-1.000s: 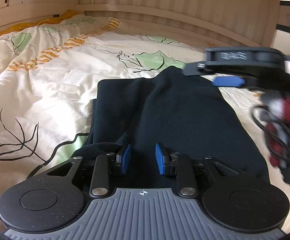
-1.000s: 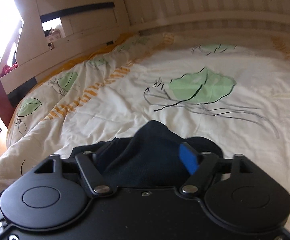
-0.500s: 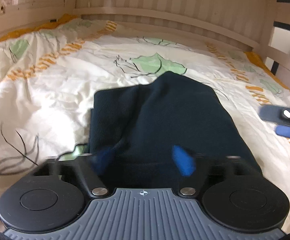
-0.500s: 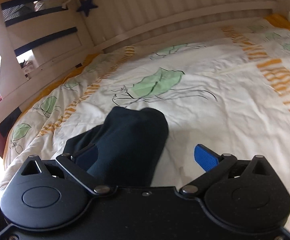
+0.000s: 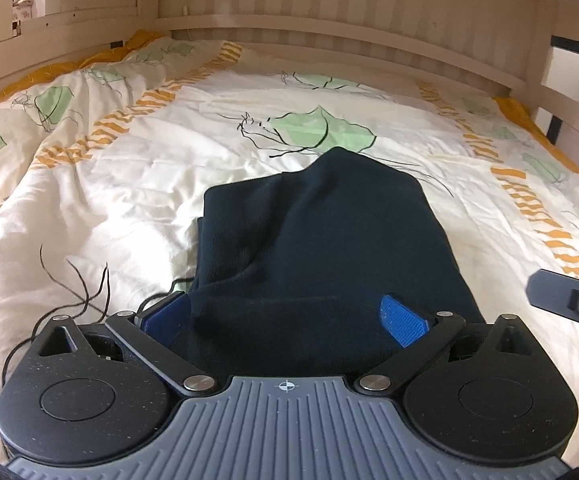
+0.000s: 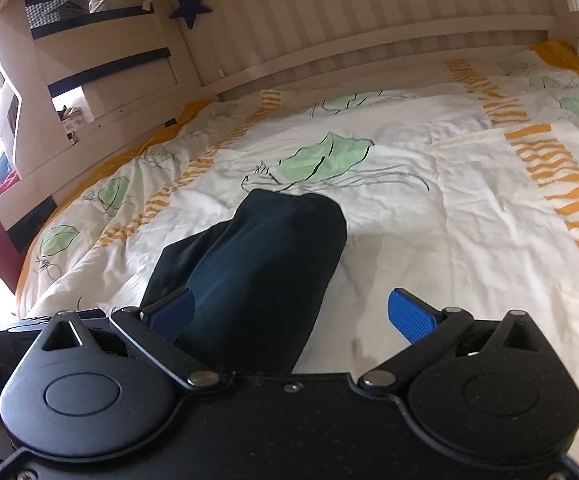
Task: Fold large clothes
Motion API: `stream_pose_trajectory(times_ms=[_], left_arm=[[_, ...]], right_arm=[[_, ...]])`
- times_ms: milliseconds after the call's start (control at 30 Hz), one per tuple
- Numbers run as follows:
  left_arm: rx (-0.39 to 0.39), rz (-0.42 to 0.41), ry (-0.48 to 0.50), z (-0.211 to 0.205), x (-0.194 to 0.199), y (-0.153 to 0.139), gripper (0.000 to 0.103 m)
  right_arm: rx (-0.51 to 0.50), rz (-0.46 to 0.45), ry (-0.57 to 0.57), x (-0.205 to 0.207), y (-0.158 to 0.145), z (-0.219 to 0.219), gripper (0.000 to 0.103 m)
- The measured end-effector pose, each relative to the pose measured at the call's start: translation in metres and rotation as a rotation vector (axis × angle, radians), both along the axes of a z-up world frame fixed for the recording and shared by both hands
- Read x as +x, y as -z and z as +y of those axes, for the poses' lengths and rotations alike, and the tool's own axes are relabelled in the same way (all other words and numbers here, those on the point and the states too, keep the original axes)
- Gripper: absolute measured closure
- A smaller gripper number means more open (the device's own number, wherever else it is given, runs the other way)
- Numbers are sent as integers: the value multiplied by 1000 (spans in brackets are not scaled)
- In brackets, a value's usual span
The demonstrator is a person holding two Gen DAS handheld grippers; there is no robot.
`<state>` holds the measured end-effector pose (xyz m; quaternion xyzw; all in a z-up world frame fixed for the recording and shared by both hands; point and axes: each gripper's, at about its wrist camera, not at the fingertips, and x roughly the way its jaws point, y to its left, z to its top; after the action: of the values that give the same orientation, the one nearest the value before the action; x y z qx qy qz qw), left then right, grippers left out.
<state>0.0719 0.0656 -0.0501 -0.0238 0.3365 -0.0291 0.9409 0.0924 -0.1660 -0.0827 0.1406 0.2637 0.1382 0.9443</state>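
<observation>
A dark navy garment (image 5: 321, 240) lies folded on the bed, its near edge between my left gripper's pads. My left gripper (image 5: 285, 316) is open, jaws wide apart, just above the garment's near end. In the right wrist view the same garment (image 6: 265, 256) lies folded lengthwise toward the far side. My right gripper (image 6: 289, 312) is open and empty, its left pad over the garment's near right edge and its right pad over the bare duvet. Part of the right gripper (image 5: 569, 300) shows at the right edge of the left wrist view.
The bed has a cream duvet (image 5: 129, 184) with green leaves and orange stripes. A wooden slatted headboard (image 5: 329, 12) runs along the far side. A wooden side rail (image 6: 101, 120) with dark bars stands at the left. A blue star (image 6: 191, 8) hangs on the frame.
Both grippers have opened and let go of the garment, which now lies folded on the duvet. The right gripper has drawn back and to the right, out of the left view's centre.
</observation>
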Motion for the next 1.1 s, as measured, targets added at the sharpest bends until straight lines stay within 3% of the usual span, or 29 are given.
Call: stream_pose_trajectory(times_ms=[400,733,1100], left_arm=[[4,42,-10,1,-24,-12,0],[22,82,-13,-9,-38,-15,0],[28,126,-64,-5,-45,-15,1]], right_arm=[[16,53,-1,-23,1,-1,0],[-94,55,-9,-40,-7,11,0],[-136,65,12,-42,-10,13,0]])
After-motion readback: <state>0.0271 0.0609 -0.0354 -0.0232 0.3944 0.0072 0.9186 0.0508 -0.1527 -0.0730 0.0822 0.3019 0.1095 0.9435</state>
